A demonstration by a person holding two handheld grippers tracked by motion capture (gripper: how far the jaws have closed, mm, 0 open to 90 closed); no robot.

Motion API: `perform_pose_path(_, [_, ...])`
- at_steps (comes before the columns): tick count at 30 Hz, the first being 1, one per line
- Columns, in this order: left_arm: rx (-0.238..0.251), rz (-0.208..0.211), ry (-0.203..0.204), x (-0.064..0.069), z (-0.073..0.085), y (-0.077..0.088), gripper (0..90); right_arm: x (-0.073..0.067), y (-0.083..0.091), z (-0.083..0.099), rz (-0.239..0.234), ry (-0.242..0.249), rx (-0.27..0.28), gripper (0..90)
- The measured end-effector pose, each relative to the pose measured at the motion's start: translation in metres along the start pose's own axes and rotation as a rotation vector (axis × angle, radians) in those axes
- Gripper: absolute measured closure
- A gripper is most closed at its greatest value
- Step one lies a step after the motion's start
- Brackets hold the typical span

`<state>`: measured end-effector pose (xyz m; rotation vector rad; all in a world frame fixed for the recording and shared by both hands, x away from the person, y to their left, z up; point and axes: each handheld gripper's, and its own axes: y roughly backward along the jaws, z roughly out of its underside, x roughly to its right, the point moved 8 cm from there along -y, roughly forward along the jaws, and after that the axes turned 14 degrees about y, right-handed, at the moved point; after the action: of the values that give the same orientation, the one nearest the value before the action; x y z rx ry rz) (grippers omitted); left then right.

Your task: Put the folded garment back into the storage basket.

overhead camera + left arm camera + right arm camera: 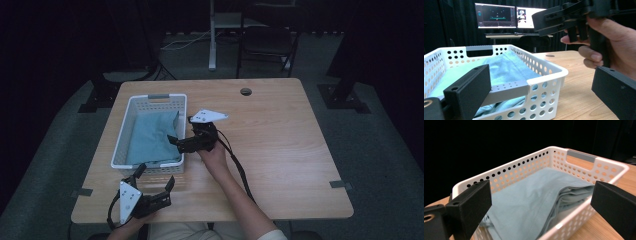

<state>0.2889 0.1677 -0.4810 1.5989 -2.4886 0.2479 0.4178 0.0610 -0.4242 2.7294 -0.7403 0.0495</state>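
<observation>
1. Here, a white basket (131, 116) sits on the left half of the table (280, 145); a folded blue cloth (152, 137) lies inside it, filling most of the floor.
2. Right gripper (176, 141): jaws spread wide, holding nothing, at the basket's right wall, pointed in over the cloth. The wall stands between its jaws and the cloth.
3. Left gripper (155, 176): jaws also wide apart and empty, at the basket's near end. One jaw is close to the grey handle (509, 88); contact cannot be told.
4. Surface: light wood table with a round grommet hole (245, 91) near the far edge. Grey floor around it, a chair (267, 42) and a desk leg (213, 37) beyond, room dark.
5. Left gripper view alone shows two lit monitors (510, 17) on a far desk, and the hand (614, 47) with the right gripper above the basket's corner.
6. Right gripper view gives the cloth's layered fold edges (571, 192) along the near wall, plus a second grey handle (581, 156) at the far end.
</observation>
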Motion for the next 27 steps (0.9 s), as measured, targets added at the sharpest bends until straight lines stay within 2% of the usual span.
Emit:
perform_pose_path(3, [0.000,0.003,-0.003,0.000,0.000,0.000,3.6,0.001,0.007,0.002,0.018,0.016,-0.012,3.5])
perform_pose_path(11, [-0.002,0.001,-0.005,0.001,0.000,0.000,3.6,0.011,0.029,0.010,0.061,0.002,-0.016,3.5])
perform_pose_path(27, [-0.002,0.003,0.000,0.000,0.000,0.000,3.6,0.020,0.070,0.027,0.101,0.001,-0.032,3.5])
